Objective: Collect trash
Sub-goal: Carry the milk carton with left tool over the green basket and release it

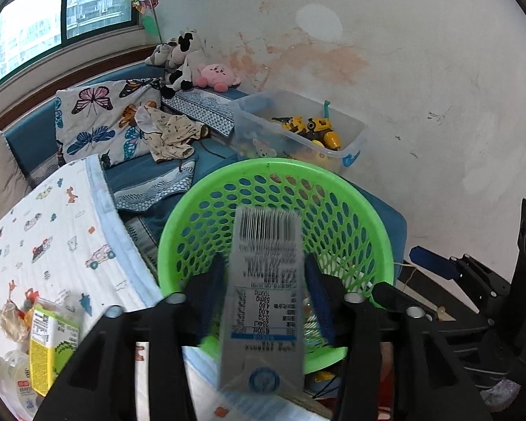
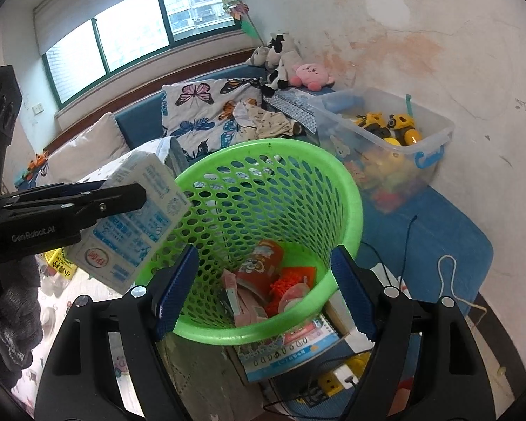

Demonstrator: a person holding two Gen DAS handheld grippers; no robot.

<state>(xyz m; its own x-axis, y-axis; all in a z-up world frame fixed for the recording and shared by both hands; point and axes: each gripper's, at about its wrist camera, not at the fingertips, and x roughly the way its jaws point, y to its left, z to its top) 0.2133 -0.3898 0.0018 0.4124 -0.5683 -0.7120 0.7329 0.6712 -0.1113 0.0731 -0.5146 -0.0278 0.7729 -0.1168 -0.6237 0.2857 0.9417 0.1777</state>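
Two grippers in play, so starting with the left wrist view: the left gripper (image 1: 264, 273) is clamped on a milk carton (image 1: 263, 301), blue pads pressed against both of its sides, barcode end pointing away from the camera and the round cap end nearest the lens. The carton sits dead centre, over the near rim of the green basket (image 1: 364, 217), which fills the middle of the view. Over at 8 o'clock a yellow-green juice box (image 1: 49, 343) lies on a kids' blanket with cars on it (image 1: 52, 231), next to some crumpled wrapper stuff. Up at 1 o'clock from the basket there's a clear toy bin (image 1: 298, 129) with yellow toys inside, and plush toys (image 1: 193, 63) sit against the wall at 11 o'clock. At 3 o'clock the right gripper pokes in from the edge. Now the right wrist view: the right gripper (image 2: 264, 291) has its jaws spread wide with nothing between them, one blue pad on either side of the basket's near rim, though I can't tell if they touch it. Looking down into the basket you can see red and pink packaging (image 2: 263, 280) already at the bottom. At 9 o'clock the carton hangs tilted in the left gripper's grip, right at the basket's left rim.
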